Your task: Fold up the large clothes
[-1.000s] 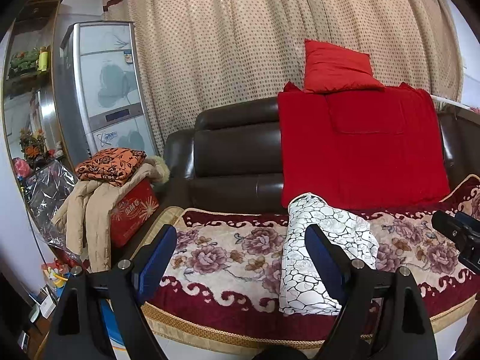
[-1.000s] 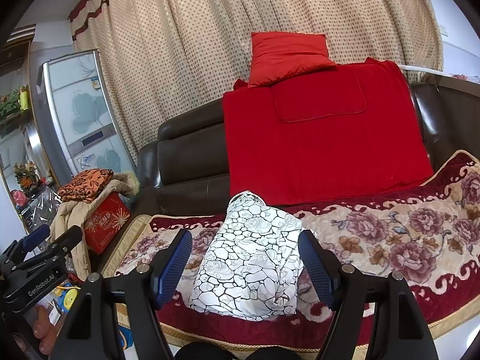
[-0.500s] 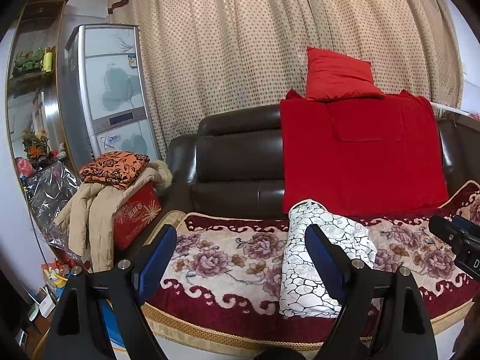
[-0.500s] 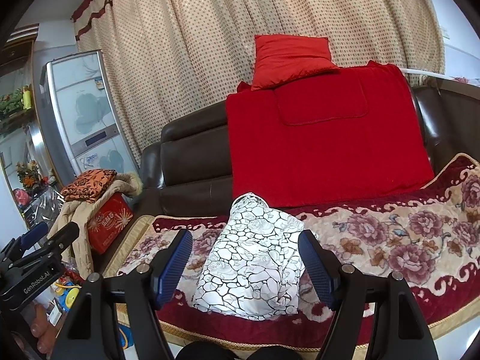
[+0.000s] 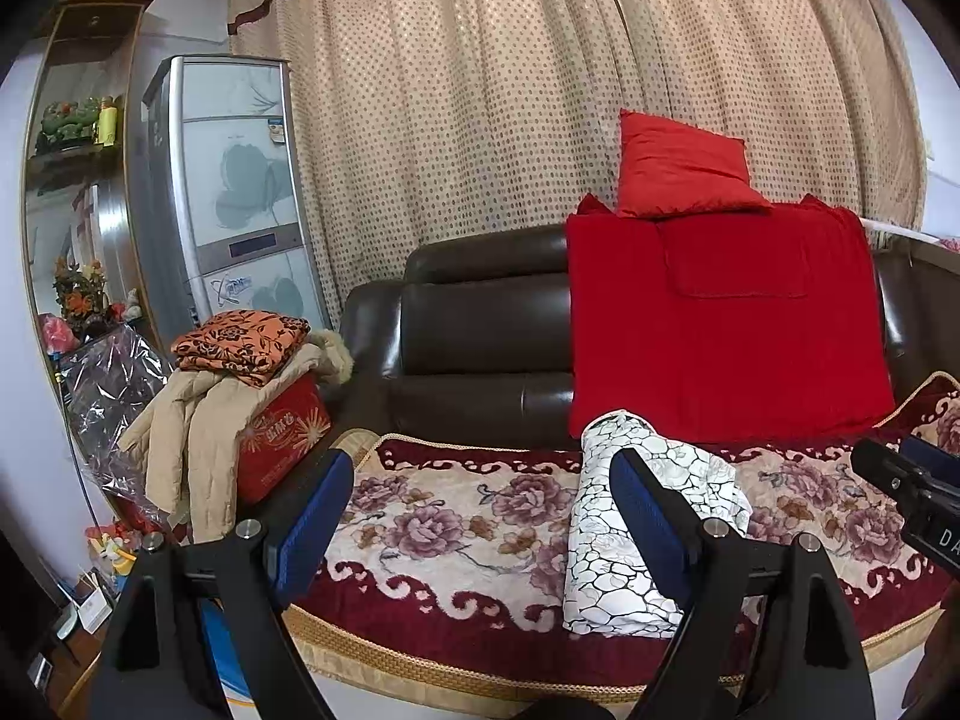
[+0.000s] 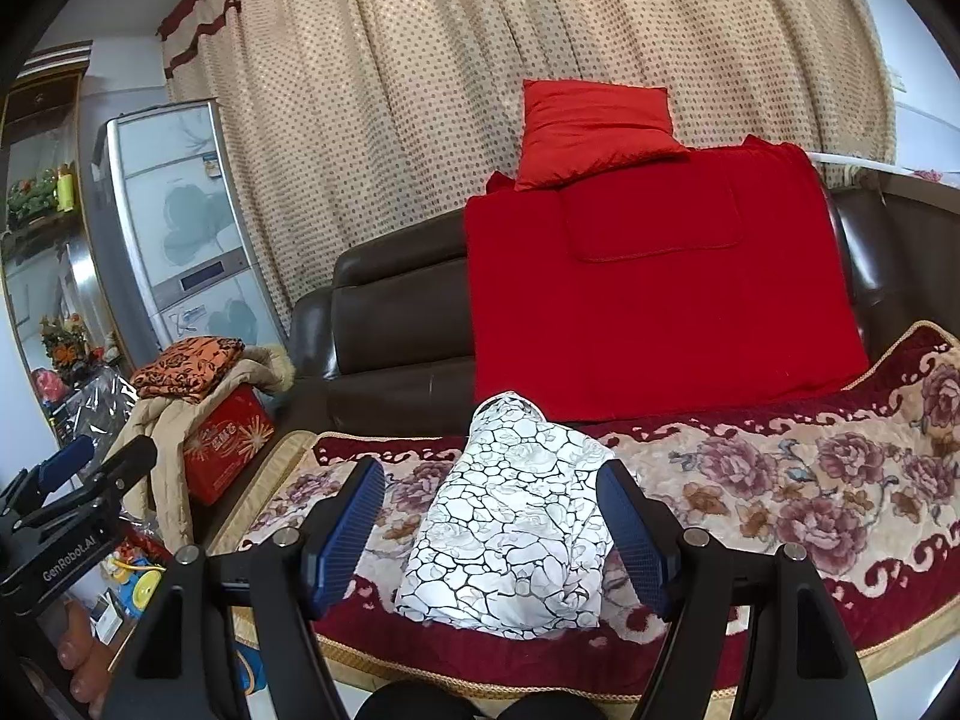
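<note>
A folded white garment with a black crackle pattern (image 5: 636, 516) lies on the floral sofa cover (image 5: 456, 516), near its front edge; it also shows in the right wrist view (image 6: 516, 528). My left gripper (image 5: 480, 516) is open and empty, held back from the sofa, left of the garment. My right gripper (image 6: 492, 522) is open and empty, held in front of the garment, not touching it. The right gripper's body (image 5: 912, 498) shows at the left view's right edge, the left gripper's body (image 6: 66, 510) at the right view's left edge.
A red blanket (image 6: 654, 282) and red cushion (image 6: 588, 132) rest on the dark leather sofa back (image 5: 480, 324). Left of the sofa, a red box (image 5: 282, 438) carries a beige coat (image 5: 198, 432) and an orange patterned cloth (image 5: 240, 342). A tall cabinet (image 5: 234, 198) and curtain stand behind.
Both grippers have tilted up and drawn back slightly, so the sofa and garment sit lower in both views. The garment has not moved.
</note>
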Demonstrator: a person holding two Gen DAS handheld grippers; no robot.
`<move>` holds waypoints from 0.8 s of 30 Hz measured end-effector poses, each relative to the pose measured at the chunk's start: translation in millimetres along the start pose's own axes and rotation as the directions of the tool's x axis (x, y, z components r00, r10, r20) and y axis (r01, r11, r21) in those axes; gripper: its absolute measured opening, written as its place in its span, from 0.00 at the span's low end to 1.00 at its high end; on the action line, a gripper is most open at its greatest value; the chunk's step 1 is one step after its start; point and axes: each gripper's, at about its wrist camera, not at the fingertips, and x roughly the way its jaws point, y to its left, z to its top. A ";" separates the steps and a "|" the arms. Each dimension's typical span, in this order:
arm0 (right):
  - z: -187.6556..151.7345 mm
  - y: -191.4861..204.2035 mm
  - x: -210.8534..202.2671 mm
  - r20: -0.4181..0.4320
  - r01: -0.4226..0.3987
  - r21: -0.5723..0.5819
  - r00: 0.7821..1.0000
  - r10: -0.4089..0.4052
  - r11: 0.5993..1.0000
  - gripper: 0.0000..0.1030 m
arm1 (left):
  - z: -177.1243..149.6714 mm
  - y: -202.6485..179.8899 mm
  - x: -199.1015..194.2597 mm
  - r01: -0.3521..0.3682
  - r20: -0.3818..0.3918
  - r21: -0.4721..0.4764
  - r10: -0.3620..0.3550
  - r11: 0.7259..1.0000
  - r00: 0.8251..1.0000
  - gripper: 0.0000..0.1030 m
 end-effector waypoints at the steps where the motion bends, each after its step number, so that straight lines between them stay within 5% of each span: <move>1: -0.3 1.5 -1.8 0.001 -0.001 -0.003 1.000 0.001 1.000 0.74 | 0.0 0.7 -2.0 0.001 0.002 -0.001 -0.001 1.000 1.000 0.85; 20: -0.5 18.4 -50.2 0.076 -0.020 -0.039 0.997 0.023 0.999 0.76 | 0.9 12.4 -53.6 0.009 0.076 -0.023 -0.007 1.000 0.997 0.86; 22: -1.1 20.4 -56.9 0.083 -0.019 -0.047 0.996 0.023 0.999 0.77 | 0.8 14.0 -60.4 0.011 0.087 -0.030 -0.009 0.999 0.996 1.00; 24: -1.7 22.3 -60.7 0.082 -0.014 -0.054 0.996 0.018 0.998 0.77 | -0.8 14.8 -67.7 0.009 0.114 -0.039 -0.005 0.999 0.993 1.00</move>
